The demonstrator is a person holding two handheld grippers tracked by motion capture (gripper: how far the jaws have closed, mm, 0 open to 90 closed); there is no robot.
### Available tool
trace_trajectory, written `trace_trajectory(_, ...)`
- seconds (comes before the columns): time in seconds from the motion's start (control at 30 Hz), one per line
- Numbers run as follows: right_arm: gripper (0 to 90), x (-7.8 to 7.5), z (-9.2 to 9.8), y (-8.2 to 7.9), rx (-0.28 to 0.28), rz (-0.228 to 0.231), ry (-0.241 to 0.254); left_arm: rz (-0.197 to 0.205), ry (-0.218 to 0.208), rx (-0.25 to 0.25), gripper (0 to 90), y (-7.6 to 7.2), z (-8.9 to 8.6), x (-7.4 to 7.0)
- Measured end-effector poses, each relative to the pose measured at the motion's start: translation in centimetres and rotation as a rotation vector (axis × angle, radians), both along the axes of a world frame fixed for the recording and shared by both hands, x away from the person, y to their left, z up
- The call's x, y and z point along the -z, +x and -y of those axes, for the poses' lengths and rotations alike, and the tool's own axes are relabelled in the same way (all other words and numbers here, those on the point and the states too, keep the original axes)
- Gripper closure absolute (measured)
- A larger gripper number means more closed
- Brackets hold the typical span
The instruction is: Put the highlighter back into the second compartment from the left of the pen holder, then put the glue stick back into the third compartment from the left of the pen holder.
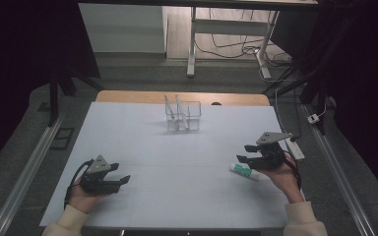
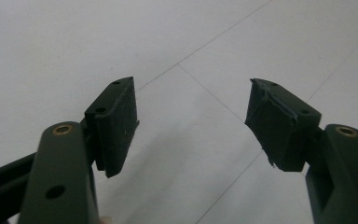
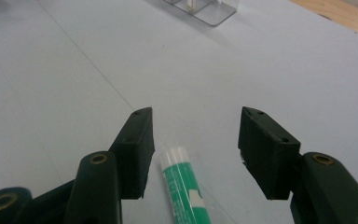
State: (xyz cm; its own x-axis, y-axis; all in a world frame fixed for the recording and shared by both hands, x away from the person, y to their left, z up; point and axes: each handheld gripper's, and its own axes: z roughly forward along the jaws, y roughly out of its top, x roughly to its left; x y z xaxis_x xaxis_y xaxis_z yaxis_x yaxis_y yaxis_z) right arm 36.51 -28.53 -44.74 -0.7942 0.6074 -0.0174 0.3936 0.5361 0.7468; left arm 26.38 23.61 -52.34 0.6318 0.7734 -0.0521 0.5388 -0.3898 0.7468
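Observation:
A white and green tube, like a glue stick [image 1: 243,171], lies flat on the pale mat at the right. My right gripper [image 1: 243,153] hovers just over its far end, jaws apart. In the right gripper view the tube [image 3: 182,182] lies on the mat below the gap of my right gripper [image 3: 196,112], nearer the left jaw, and neither pad presses on it. Low over the mat at the front left, my left gripper [image 1: 123,179] stands open. The left gripper view has bare mat between the jaws of my left gripper [image 2: 192,84].
A clear plastic holder [image 1: 183,117] with two compartments stands at the back middle of the mat, with thin white sticks leaning in it; it is also at the top of the right gripper view [image 3: 205,9]. The wooden table edge [image 1: 128,97] runs behind it.

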Motion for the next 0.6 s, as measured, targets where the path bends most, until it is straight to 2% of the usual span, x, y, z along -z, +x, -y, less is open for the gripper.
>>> trace_trajectory(0.17,44.2,-0.03,0.22,-0.18,-0.013,-0.029,-0.049,0.000,0.001,-0.001,33.6,0.00,0.00,0.00)
trace_trajectory(0.27,43.9,-0.20,0.25,-0.35,-0.025,-0.046,-0.097,-0.001,0.002,-0.002,33.6,0.01,-0.02,-0.01)
trace_trajectory(0.6,43.5,0.30,0.23,-0.68,-0.048,-0.107,-0.172,0.000,0.001,-0.001,33.5,0.03,0.00,-0.02)
